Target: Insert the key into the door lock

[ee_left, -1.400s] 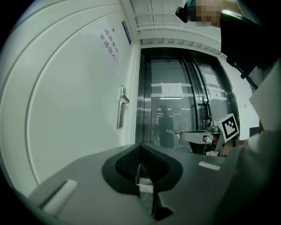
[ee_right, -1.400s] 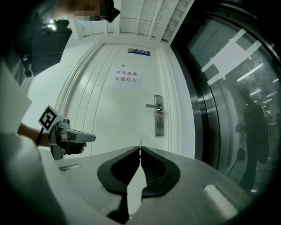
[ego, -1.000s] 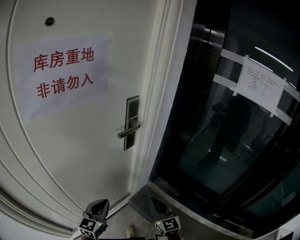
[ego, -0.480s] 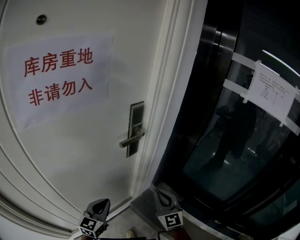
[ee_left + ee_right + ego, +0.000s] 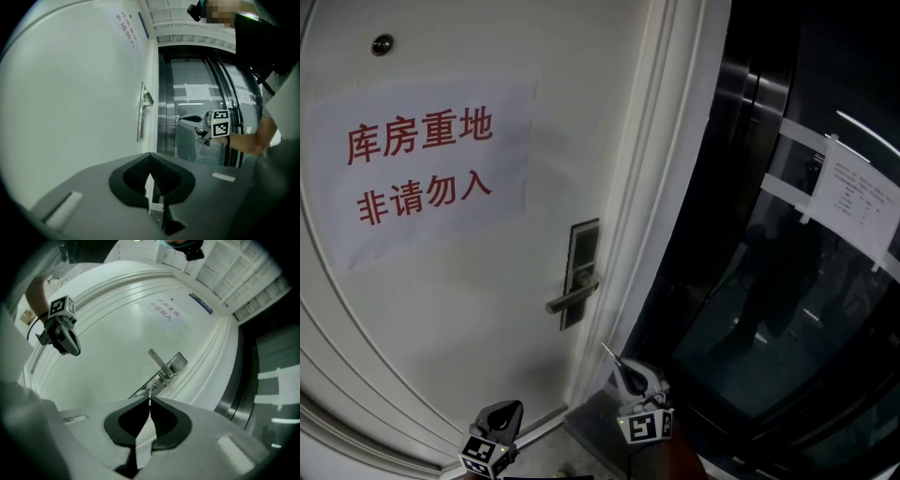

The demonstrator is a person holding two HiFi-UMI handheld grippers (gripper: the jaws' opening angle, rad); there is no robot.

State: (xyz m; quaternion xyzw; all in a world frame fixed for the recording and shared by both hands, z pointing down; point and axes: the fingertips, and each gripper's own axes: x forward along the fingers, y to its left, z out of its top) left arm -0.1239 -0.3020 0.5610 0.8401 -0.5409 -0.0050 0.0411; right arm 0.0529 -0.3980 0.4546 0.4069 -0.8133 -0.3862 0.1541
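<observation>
The key (image 5: 608, 353) sticks out from the tips of the right hand-held gripper (image 5: 628, 373), whose jaws are pinched closed on it. It points toward the lock (image 5: 582, 272) on the white door (image 5: 441, 300), still apart from it, below the handle (image 5: 573, 299). The left hand-held gripper (image 5: 499, 412) hangs low by the door, jaws together, empty.
</observation>
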